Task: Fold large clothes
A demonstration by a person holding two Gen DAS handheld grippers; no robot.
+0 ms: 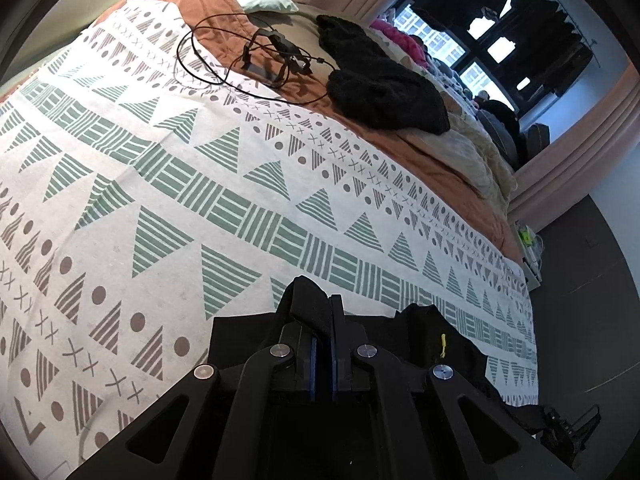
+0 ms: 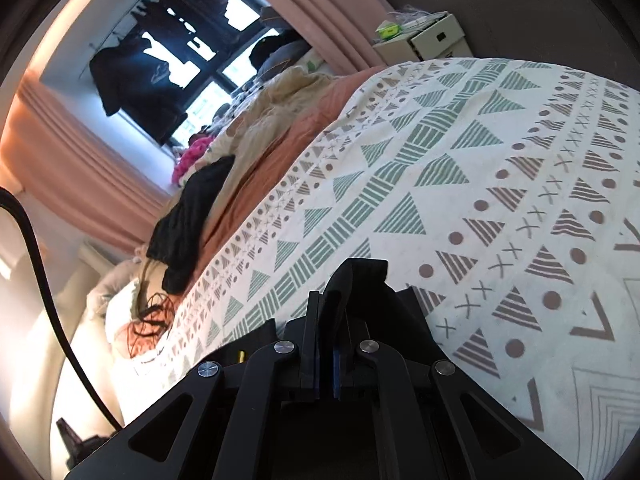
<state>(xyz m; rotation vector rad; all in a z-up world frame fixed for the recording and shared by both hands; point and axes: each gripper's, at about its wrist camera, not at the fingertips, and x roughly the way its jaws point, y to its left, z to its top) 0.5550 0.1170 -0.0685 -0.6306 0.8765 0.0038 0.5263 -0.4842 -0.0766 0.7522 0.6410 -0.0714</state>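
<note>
My left hand-held gripper (image 1: 323, 320) and right hand-held gripper (image 2: 326, 308) each pinch an edge of the black garment (image 1: 432, 344), jaws nearly closed, above the patterned bedspread (image 1: 240, 184). Step: laying out. Next, spread the garment flat, judging by its bunching.

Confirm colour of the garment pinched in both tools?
Black garment, with a small yellow tag; clearest in the left wrist view.
</note>
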